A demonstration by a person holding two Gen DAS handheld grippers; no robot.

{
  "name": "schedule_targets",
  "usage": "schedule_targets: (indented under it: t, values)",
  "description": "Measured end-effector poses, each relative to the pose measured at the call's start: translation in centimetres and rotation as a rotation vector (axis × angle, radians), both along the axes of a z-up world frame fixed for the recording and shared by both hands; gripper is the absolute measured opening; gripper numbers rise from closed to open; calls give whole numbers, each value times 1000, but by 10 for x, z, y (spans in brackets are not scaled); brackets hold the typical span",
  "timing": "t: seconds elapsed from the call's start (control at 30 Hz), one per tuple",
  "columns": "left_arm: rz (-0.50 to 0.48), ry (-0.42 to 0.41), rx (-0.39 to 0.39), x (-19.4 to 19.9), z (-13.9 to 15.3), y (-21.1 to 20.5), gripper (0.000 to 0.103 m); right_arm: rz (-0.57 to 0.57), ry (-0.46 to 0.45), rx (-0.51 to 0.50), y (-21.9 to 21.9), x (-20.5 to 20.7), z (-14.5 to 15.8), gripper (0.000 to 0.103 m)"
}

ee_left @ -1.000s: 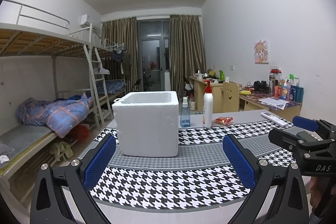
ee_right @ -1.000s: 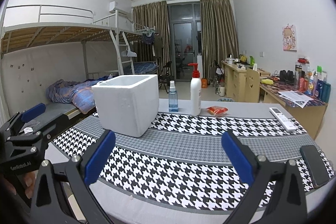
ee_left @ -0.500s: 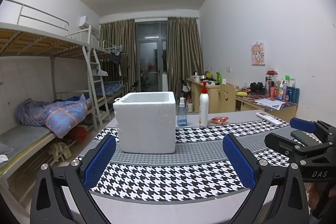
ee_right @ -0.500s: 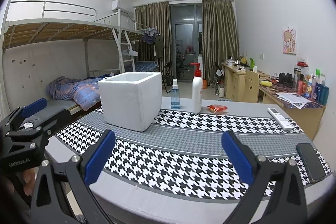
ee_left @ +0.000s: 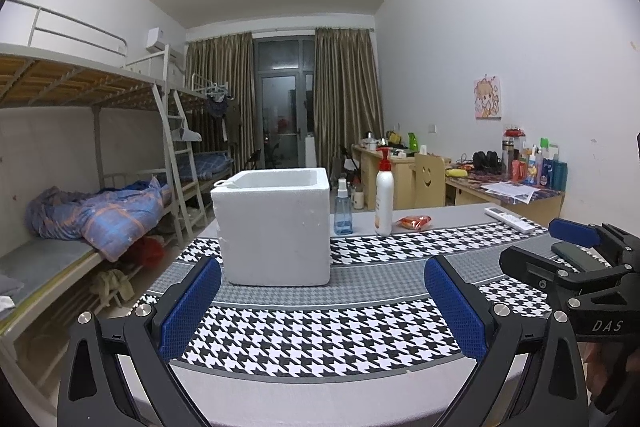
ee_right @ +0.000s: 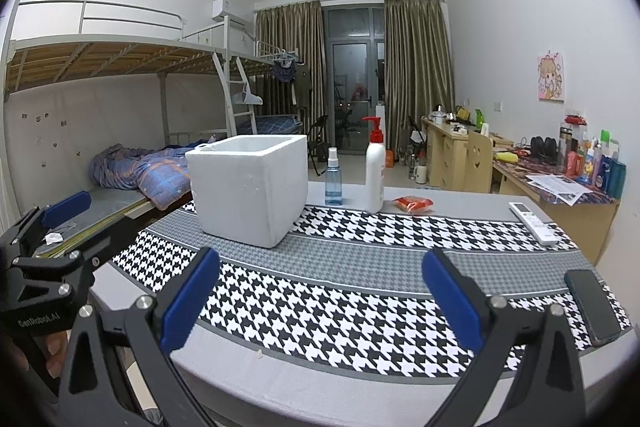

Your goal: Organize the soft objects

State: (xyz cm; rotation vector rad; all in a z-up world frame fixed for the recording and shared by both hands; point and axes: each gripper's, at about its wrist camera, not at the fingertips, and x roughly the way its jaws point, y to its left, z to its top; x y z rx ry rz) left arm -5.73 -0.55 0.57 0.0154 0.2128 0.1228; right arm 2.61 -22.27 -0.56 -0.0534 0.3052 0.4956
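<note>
The left gripper (ee_left: 322, 301) is spread wide with nothing between its blue pads (ee_left: 190, 307), hovering above the near edge of the table (ee_left: 304, 393). The right gripper (ee_right: 320, 297) is likewise released and empty, its pads (ee_right: 450, 297) far apart. In the left wrist view the right gripper sits at 3 o'clock; in the right wrist view the left one sits at 9 o'clock. Beyond the left gripper, at 12 o'clock, a white foam box (ee_left: 276, 225) stands open-topped on the houndstooth cloth (ee_left: 320, 339). From the right gripper the box lies at 11 o'clock. Behind it stand a blue spray bottle (ee_right: 333, 183) and a white pump bottle (ee_right: 375, 173), with a small red packet (ee_right: 413, 203) just beside. A remote control (ee_right: 532, 218) lies at 2 o'clock, a dark phone (ee_right: 594, 301) at 3 o'clock.
</note>
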Motion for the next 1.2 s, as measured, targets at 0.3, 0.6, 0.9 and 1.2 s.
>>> schedule_targets:
  t: [0.3, 0.6, 0.9, 1.2]
  values:
    - [0, 17, -3, 2, -3, 3, 102, 3, 12, -4, 2, 2, -3, 102]
    - [-3, 16, 1, 0, -5, 1, 102, -3, 13, -4, 2, 2, -4, 102]
    - [2, 20, 1, 0, -7, 2, 102, -5, 14, -4, 1, 4, -4, 102]
    - [-6, 18, 1, -1, -8, 2, 102, -4, 14, -5, 2, 3, -5, 102]
